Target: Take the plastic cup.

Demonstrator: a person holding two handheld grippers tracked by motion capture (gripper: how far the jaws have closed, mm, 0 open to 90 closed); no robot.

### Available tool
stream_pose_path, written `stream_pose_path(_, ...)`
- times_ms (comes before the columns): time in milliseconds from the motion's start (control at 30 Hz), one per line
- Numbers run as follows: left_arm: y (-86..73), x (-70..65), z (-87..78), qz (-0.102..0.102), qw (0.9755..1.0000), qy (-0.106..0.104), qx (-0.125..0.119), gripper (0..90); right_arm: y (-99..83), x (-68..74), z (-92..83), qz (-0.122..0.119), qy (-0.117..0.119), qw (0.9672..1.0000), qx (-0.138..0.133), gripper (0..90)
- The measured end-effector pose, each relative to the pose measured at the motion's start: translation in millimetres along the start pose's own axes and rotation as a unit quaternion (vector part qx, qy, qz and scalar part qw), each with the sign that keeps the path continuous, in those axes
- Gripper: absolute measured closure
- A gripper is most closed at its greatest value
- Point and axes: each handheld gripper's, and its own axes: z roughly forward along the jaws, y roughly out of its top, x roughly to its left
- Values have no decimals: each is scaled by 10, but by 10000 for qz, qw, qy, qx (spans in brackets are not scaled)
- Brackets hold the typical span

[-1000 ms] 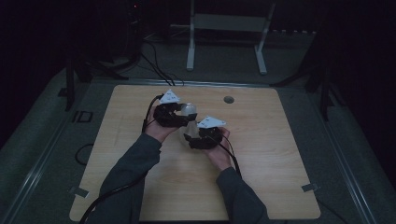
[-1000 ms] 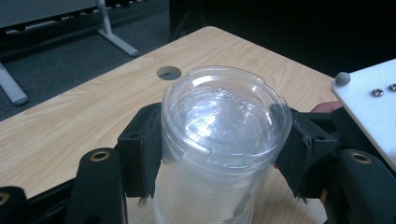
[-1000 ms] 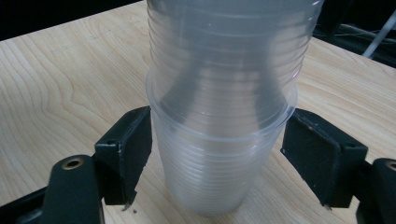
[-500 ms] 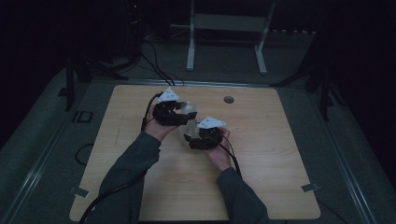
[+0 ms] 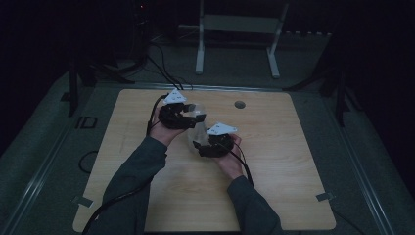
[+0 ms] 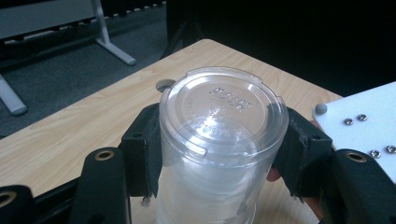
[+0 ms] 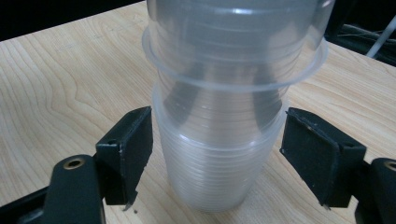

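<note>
Left claw point(image 5: 188, 119) sits mid-desk toward the far edge, jaws just closed in and now clamped on the upper, inverted clear cup point(image 6: 223, 140); both pads press its wall. The cups point(image 5: 195, 128) stand on the desk point(image 5: 274, 196) between the two claws, roughly central. Right claw point(image 5: 198, 146), just beside and nearer the person, has its jaws straddling the lower stack point(image 7: 219, 163); gaps show both sides, so no grip. Bare wood lies all around, widest to the right and near edges. A round hole point(image 5: 239, 104) lies near the far edge. Left claw view shows the embossed cup bottom; right claw view shows the nested rims and the upper cup's lip.
</note>
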Motion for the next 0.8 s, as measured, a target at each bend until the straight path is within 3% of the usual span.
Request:
stream_pose_path(500,74,10,-78,-7,10000,-7,-94,405,2,9,-68,14,-17,10000,-11,279)
stream_pose_path(800,121,2,-135,17,9999,-1,-161,407,3,32,-168,-95,-172,9997,-148,255)
